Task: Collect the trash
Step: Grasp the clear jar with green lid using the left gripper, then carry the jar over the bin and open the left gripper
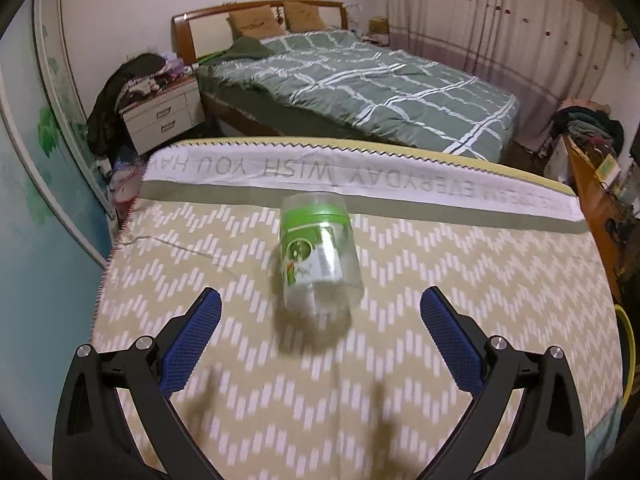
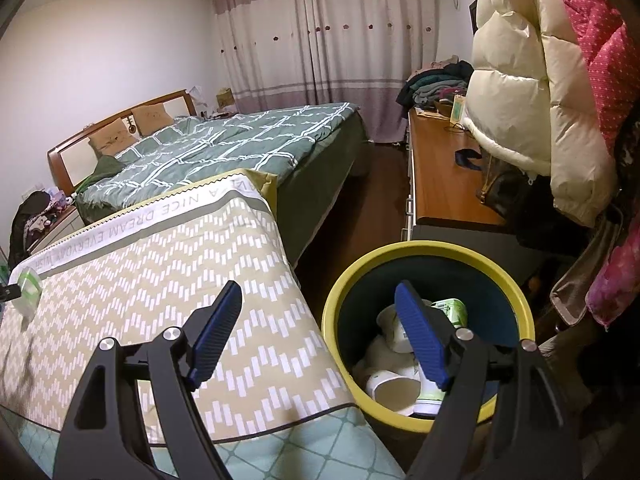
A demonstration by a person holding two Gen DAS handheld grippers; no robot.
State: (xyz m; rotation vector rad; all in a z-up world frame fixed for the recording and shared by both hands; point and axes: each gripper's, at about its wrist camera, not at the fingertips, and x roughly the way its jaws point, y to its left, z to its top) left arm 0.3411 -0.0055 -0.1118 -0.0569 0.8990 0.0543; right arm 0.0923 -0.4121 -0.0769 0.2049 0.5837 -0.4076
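The left tool (image 1: 320, 316) is standing wide open and empty, its blue pads flanking the near end of a clear plastic jar with a green lid and green label (image 1: 318, 256) without touching it. The jar is lying on its side on the tabletop covered by a beige zigzag-patterned cloth (image 1: 480, 280), roughly midway between the left and right edges and nearer the far edge with its white lettered band. Its long axis is running from near edge to far edge, lid end pointing away, base toward the tool.

The right tool (image 2: 320, 320) is also gaping with nothing between the pads, hanging beside the tabletop's right edge over the yellow-rimmed round bin (image 2: 516, 280), which is already holding white paper cups (image 2: 394, 390).

So pickup of the jar is in hand. Next, the left tool probably needs to advance so its pads straddle the jar's body across its width, then close.
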